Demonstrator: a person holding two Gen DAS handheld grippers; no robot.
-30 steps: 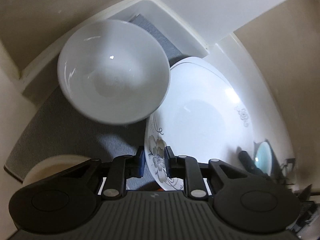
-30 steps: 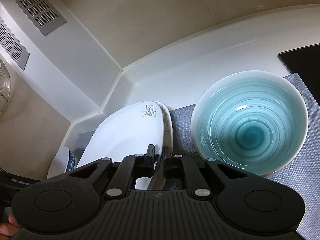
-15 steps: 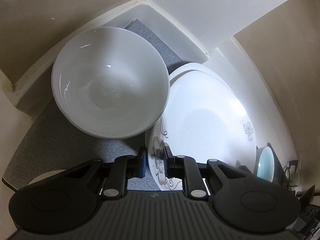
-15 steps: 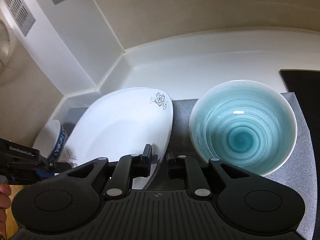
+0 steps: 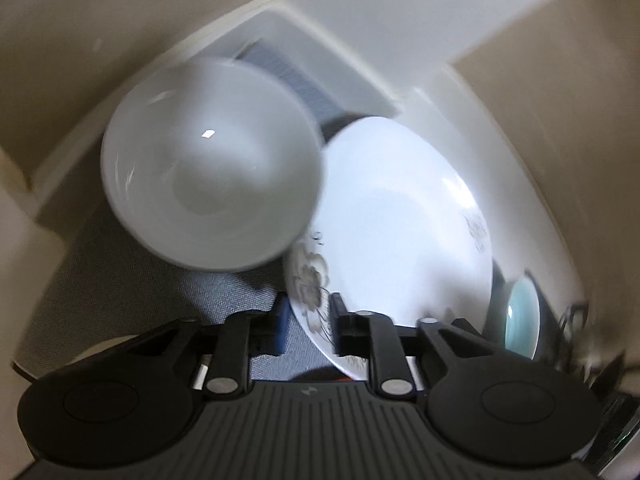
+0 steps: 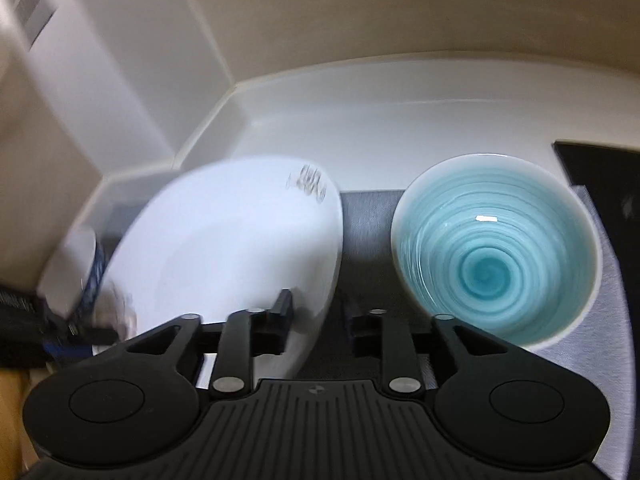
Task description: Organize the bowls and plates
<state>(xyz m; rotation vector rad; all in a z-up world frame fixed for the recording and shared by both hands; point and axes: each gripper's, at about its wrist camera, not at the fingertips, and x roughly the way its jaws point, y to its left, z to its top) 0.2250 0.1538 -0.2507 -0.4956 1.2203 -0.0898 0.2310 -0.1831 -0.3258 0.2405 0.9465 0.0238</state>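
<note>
A white plate with grey flower print [image 5: 400, 216] is tilted on edge, and its near rim sits between the fingers of my left gripper [image 5: 308, 320], which grips it. The same plate [image 6: 224, 240] shows in the right wrist view, with its rim between the parted fingers of my right gripper [image 6: 318, 322], not pinched. A white bowl [image 5: 208, 168] stands left of the plate on a grey mat [image 5: 140, 280]. A turquoise bowl [image 6: 496, 256] stands right of the plate; it also shows in the left wrist view [image 5: 520, 312].
A white raised ledge [image 6: 400, 120] and cream walls close off the back of the counter. A black panel [image 6: 600, 168] lies at the far right. A blue-patterned white bowl [image 6: 76, 272] stands at the far left, behind the plate.
My right gripper's fingers have spread apart around the plate rim. Both views have shifted and blurred; the plate has tilted and moved a little.
</note>
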